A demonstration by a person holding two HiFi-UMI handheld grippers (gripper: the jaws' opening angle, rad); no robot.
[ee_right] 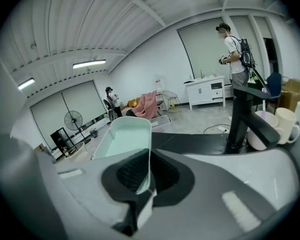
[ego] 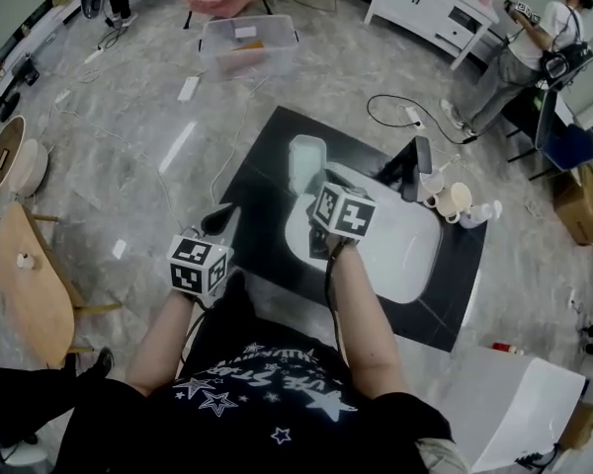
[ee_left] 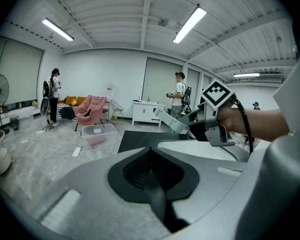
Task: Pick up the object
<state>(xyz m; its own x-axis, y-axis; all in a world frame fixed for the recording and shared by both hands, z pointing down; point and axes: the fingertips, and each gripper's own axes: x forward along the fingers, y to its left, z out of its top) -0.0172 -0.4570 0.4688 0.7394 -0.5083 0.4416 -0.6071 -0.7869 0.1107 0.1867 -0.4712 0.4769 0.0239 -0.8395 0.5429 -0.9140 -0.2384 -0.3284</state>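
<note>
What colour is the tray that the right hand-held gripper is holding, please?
The tray is pale mint green, clearest in the right gripper view.

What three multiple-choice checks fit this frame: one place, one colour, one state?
1. Where does the black faucet stand?
A) beside the sink, next to the cups
B) on the floor by the fan
C) on the white cabinet

2. What colour is the tray?
A) red
B) pale mint
C) black

3. What is the right gripper doing?
A) open and empty
B) shut on the tray's wall
C) shut on a cup

Answers:
1 A, its base sits at the sink's rim with the cups alongside.
2 B, the tray's inside shows pale mint.
3 B, the wall runs between the closed jaws.
</note>
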